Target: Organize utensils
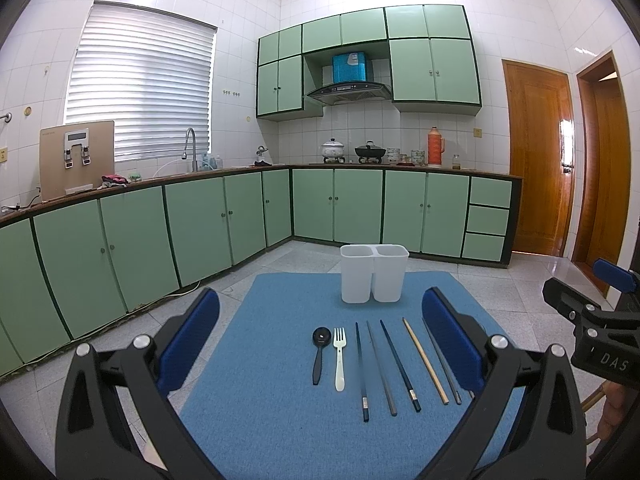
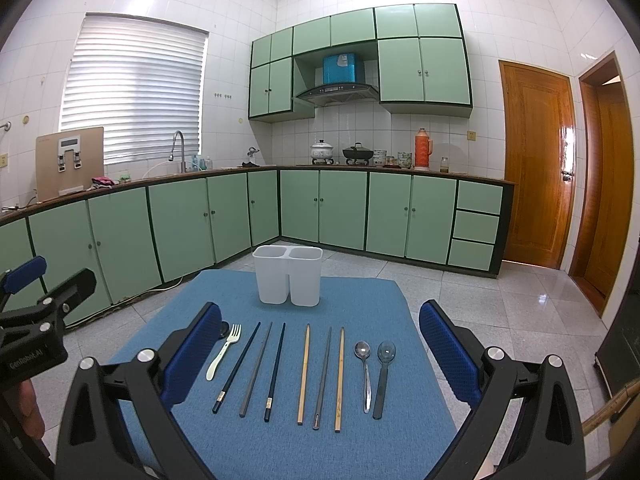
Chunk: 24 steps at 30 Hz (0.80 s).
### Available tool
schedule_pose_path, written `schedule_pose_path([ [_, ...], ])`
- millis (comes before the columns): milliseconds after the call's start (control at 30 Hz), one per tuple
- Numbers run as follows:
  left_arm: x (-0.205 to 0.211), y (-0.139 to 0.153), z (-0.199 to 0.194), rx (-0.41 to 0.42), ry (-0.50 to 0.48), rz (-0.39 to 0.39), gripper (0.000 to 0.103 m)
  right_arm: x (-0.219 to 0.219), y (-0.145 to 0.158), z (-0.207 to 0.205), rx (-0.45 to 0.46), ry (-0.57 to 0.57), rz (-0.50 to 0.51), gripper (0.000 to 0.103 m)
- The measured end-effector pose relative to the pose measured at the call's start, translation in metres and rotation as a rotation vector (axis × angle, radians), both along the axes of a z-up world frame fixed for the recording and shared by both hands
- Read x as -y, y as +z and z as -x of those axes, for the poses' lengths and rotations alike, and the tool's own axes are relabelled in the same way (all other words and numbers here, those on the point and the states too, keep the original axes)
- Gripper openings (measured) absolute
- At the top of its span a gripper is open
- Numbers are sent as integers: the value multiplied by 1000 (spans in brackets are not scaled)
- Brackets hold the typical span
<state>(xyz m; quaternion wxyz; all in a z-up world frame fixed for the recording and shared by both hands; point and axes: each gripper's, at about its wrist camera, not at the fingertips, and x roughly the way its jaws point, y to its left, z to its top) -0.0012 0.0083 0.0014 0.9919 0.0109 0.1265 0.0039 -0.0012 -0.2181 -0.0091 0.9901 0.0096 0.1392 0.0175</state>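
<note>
A row of utensils lies on a blue mat [image 2: 360, 300]: a black spoon [image 1: 320, 350], a white fork [image 1: 339, 356] [image 2: 224, 350], several chopsticks in dark blue [image 2: 236, 366], grey [image 2: 256, 368] and wood [image 2: 303, 374], then a steel spoon [image 2: 365, 372] and a dark clear spoon [image 2: 383, 376]. A white two-compartment holder [image 1: 374, 274] [image 2: 288, 276] stands upright and empty at the mat's far edge. My left gripper [image 1: 320, 340] hovers open over the left utensils. My right gripper [image 2: 320, 348] hovers open over the chopsticks. Nothing sits between either pair of blue pads.
The mat covers a small table on a tiled kitchen floor [image 2: 500, 292]. Green cabinets [image 2: 340, 212] run along the left and back walls. Wooden doors [image 2: 536, 160] stand at the right. The right gripper's body [image 1: 592, 320] shows at the left view's right edge.
</note>
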Motion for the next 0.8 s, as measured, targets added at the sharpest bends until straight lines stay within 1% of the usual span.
schedule_pose_path([
  [600, -8, 0, 0, -4, 5, 3, 98, -3, 0, 0, -1, 1, 0, 97],
  [633, -9, 0, -1, -5, 5, 3, 98, 2, -10, -5, -2, 2, 1, 97],
  [800, -7, -2, -5, -16, 11, 2, 98, 4, -13, -6, -9, 6, 4, 97],
])
